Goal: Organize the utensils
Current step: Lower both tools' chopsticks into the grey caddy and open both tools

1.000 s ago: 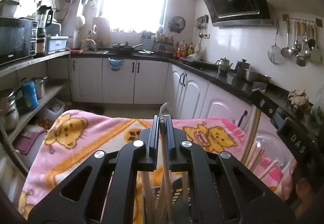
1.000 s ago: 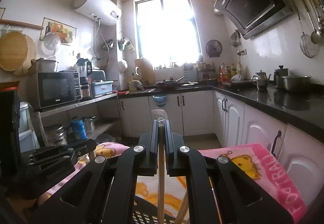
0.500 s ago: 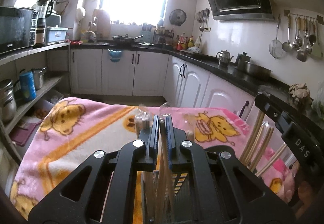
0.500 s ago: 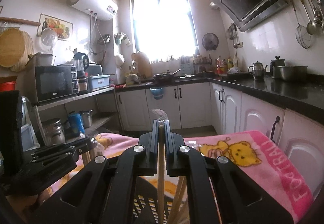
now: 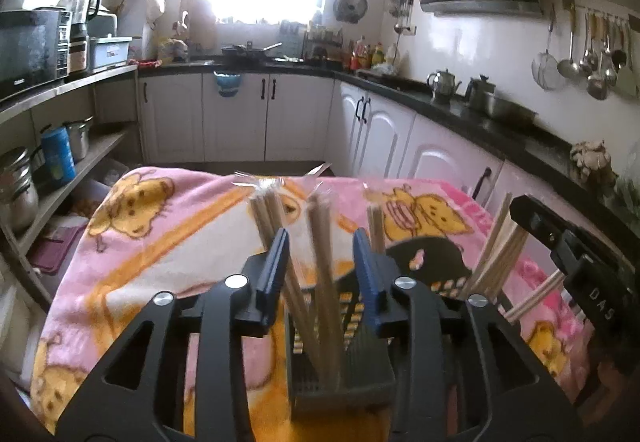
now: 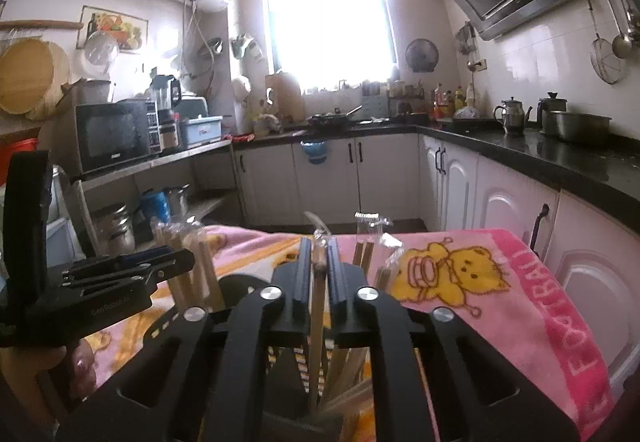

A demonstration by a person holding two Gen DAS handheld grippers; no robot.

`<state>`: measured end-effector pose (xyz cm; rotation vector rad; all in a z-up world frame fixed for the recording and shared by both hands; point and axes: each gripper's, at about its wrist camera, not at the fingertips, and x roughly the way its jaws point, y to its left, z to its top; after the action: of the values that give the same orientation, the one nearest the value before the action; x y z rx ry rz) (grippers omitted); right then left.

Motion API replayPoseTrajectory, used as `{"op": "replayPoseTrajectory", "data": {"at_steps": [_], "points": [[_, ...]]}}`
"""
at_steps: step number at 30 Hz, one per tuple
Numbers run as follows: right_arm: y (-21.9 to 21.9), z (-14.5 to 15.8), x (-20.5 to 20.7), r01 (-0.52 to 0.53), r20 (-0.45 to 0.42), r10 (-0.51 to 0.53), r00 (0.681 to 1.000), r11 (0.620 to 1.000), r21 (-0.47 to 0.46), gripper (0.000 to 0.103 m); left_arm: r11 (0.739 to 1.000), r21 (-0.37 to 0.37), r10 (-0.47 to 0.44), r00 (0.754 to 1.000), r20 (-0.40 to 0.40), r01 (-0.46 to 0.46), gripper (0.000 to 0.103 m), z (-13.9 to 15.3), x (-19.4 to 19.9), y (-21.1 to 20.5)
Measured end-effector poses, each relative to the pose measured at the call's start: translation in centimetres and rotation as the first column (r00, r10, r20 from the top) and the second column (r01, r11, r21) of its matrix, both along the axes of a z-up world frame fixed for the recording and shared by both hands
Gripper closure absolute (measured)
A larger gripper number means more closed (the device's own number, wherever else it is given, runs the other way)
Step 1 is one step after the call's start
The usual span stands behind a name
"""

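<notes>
Left gripper (image 5: 320, 266) jaws now opening off the wrapped chopsticks (image 5: 322, 254) – dropped upright into the black holder (image 5: 340, 374) mid-blanket (image 5: 160, 242) – right gripper (image 6: 319, 274) starts easing off its own chopstick (image 6: 316, 306).

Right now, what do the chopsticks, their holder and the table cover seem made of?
Chopsticks: pale matte sticks, likely bamboo or wood, in clear crinkly wrap. Holder: dark, slotted, probably plastic. Cover: pink fuzzy fabric, a fleece-like blanket with printed bears.
</notes>
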<state>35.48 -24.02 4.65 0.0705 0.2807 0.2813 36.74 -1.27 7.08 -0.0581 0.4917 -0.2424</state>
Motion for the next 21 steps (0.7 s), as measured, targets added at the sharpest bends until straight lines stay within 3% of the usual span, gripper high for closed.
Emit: {"op": "replayPoseTrajectory", "data": {"at_steps": [8, 12, 21], "points": [[0.2, 0.2, -2.0, -0.025, -0.052, 0.024, 0.998, 0.999, -0.021, 0.079, 1.000, -0.010, 0.012, 0.998, -0.063, -0.013, 0.054, 0.1, -2.2, 1.0], [0.1, 0.3, -3.5, -0.020, -0.063, 0.018, 0.998, 0.999, -0.030, 0.065, 1.000, -0.016, 0.010, 0.996, -0.093, -0.012, 0.047, 0.2, -3.7, 1.6], [-0.2, 0.1, -6.4, -0.020, -0.093, 0.015, 0.996, 0.999, -0.050, 0.056, 1.000, -0.021, -0.007, 0.986, -0.167, 0.004, 0.027, -0.7, -7.4, 2.3]]}}
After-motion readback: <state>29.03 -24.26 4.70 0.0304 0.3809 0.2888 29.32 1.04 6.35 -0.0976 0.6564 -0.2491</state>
